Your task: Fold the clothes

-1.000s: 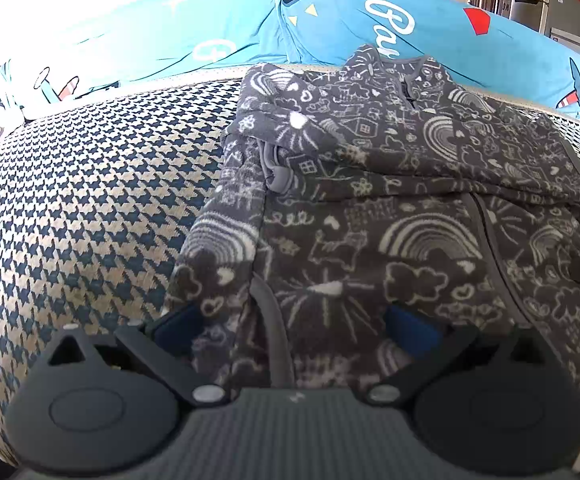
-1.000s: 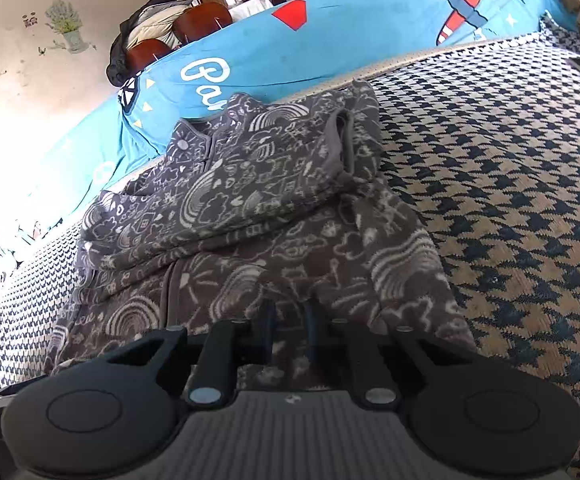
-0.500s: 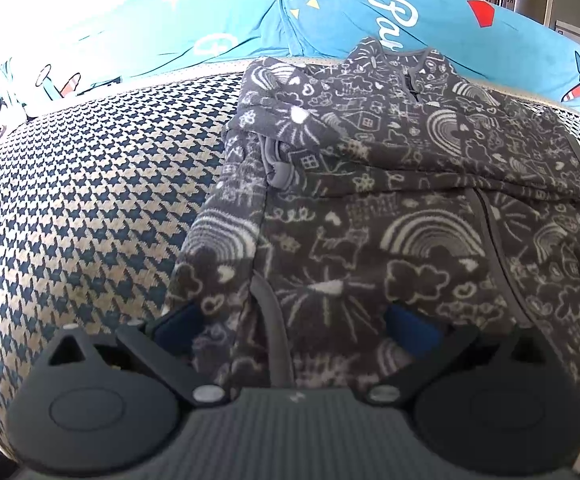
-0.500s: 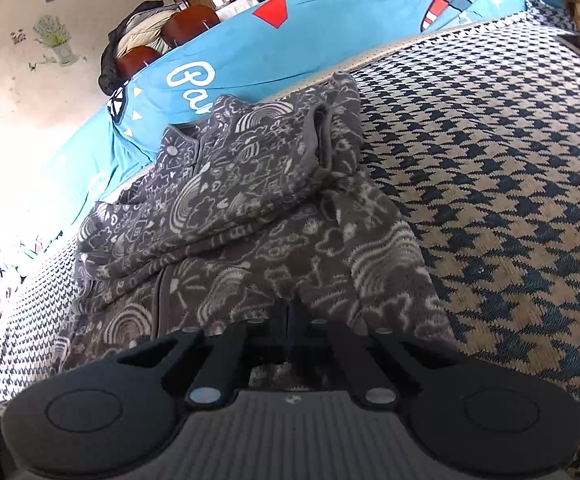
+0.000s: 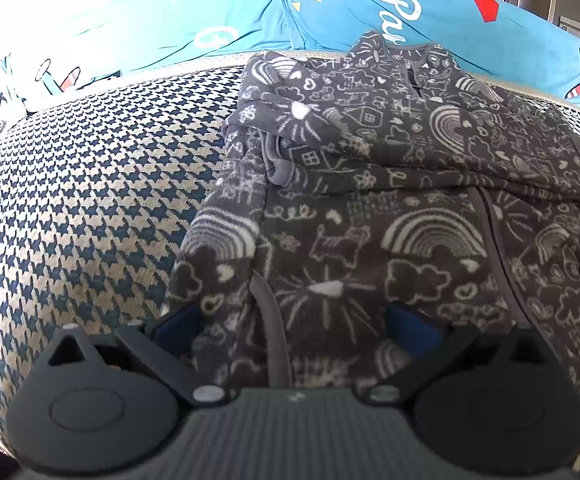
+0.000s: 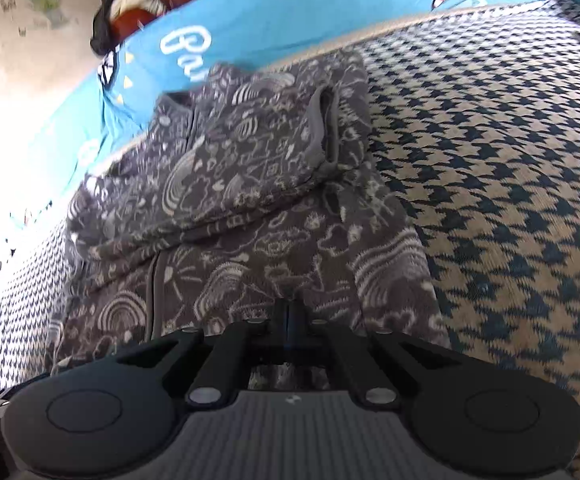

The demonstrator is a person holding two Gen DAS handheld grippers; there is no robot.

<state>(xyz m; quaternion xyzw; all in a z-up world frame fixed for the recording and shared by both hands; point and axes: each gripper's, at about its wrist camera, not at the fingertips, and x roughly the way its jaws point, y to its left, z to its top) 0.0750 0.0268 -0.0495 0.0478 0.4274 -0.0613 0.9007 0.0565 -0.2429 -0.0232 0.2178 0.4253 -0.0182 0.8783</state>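
Clothes here means one grey fleece jacket [image 5: 389, 184] with white doodles, spread on the houndstooth-covered sofa [image 5: 90, 200] against the blue cushion [image 5: 210, 12]. Its top half is already doubled down over the body, sleeves tucked in, so it looks part-folded. The left gripper [image 5: 293, 320] has its jaws wide apart with the near hem lying between them, not pinched. The right gripper [image 6: 290, 320] has its jaws pressed together at the hem near the jacket's other corner; it seems to have cloth nipped, probably to lift that edge for the next fold
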